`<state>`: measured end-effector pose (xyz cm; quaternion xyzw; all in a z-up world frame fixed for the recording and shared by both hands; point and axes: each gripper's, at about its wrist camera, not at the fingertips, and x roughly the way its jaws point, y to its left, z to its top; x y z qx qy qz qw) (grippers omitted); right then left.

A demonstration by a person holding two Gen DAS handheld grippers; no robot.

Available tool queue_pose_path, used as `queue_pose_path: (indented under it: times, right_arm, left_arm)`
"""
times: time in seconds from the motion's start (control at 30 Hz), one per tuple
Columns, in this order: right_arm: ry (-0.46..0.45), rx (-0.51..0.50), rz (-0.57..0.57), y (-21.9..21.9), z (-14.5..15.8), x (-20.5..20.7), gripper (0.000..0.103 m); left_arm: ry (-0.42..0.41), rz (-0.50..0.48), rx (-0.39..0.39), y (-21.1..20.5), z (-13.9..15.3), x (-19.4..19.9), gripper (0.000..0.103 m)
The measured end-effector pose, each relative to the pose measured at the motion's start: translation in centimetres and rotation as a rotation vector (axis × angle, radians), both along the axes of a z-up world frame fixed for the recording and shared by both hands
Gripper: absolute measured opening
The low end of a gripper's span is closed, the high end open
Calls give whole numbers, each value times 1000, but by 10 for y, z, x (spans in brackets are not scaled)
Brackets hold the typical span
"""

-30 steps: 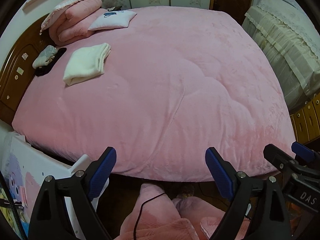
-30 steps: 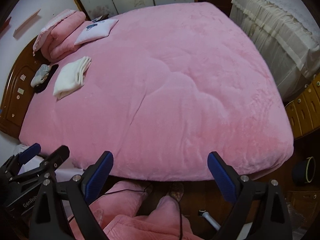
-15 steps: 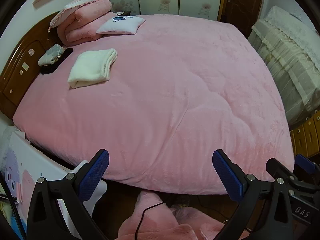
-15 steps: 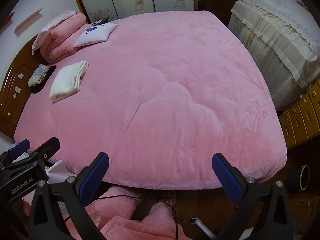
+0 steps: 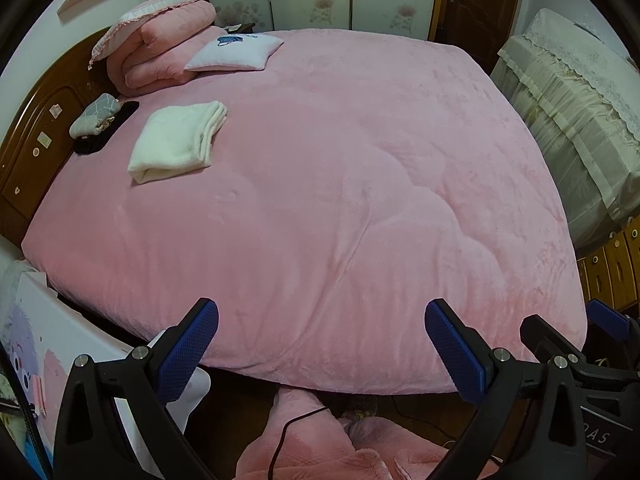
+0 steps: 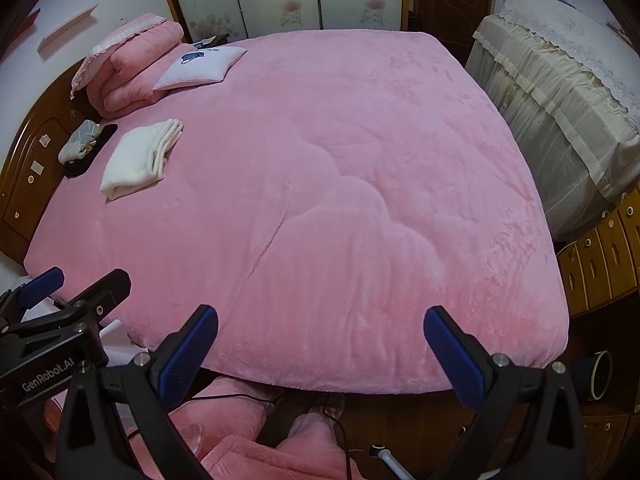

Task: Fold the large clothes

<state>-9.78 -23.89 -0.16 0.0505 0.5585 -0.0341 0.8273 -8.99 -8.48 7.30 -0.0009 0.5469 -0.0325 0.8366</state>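
Note:
A folded white garment (image 5: 176,142) lies on the pink bedspread (image 5: 340,200) at the left, near the headboard; it also shows in the right wrist view (image 6: 140,158). My left gripper (image 5: 322,344) is open and empty, held above the foot edge of the bed. My right gripper (image 6: 320,344) is open and empty, also over the foot edge. Each gripper shows at the edge of the other's view: the right one (image 5: 580,352) and the left one (image 6: 60,304).
A folded pink quilt (image 5: 160,52) and a white pillow (image 5: 234,54) lie at the head of the bed. A small grey bundle (image 5: 96,116) sits by the wooden headboard (image 5: 36,132). A cloth-covered piece of furniture (image 5: 576,120) stands right. Pink-clad legs (image 5: 320,440) are below.
Both grippers have risen and tipped forward, so the bed sits lower and fuller in both views. Both stay open and empty.

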Motion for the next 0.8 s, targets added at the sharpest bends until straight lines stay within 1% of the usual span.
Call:
queue_pose_path:
  times: [0.8]
  right_arm:
    - [8, 5, -9, -2, -6, 8, 103]
  left_arm:
    - [26, -23, 9, 1, -6, 15, 102]
